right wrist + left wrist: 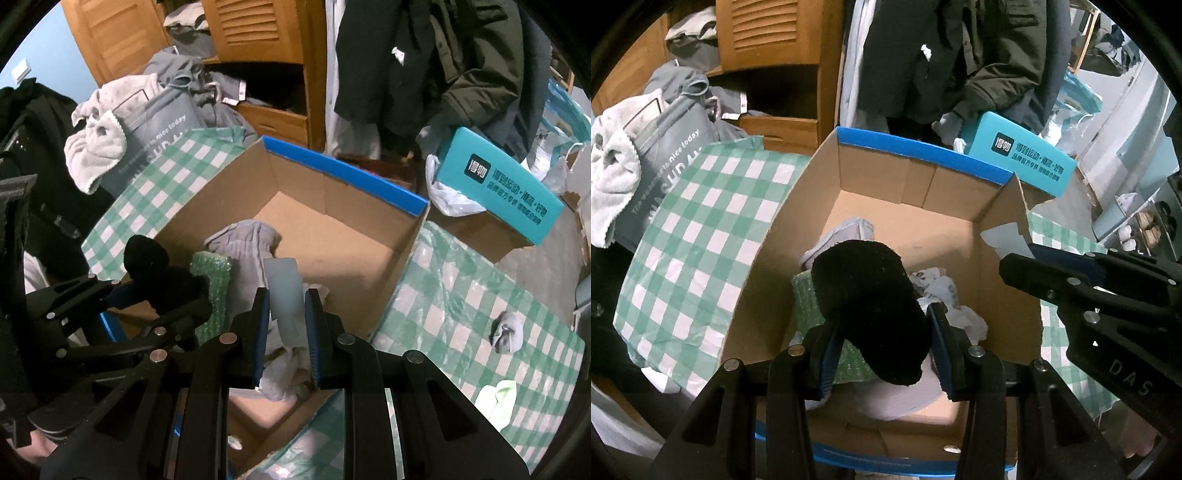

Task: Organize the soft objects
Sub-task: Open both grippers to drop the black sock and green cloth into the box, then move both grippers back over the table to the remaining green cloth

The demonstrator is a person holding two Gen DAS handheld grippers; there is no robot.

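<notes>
left gripper (882,354): clamped on a black sock (871,310), pads squeezing it from both sides. It's hanging over the box (798,206), pointing steeply down. The sock bulges up past the fingertips.

right gripper (287,332): nearly closed, pinching a pale see-through flat piece (284,295), maybe plastic or thin foam, can't tell which. Also held above the box.

box: open cardboard with a blue rim, sitting on the green-and-white checked cloth (698,236).

inside the box: a grey garment (247,240) near the left wall, green bubble wrap (210,269) just beside it, and crumpled white plastic (945,295) under the grippers. The far half of the floor is bare cardboard.

still on the cloth: 1 balled grey sock (508,330) and 1 light green item (496,402), both to the right of the box and well apart from it.

teal box (502,192): behind the cardboard one on the right, tilted, white print on the side, a plastic bag (448,195) next to it.

left side: grey tote (665,162) with white lettering, a white towel (609,177) draped on it.

background: wooden cabinet (768,48) with a slatted door, dark jacket (960,55) hanging.
</notes>
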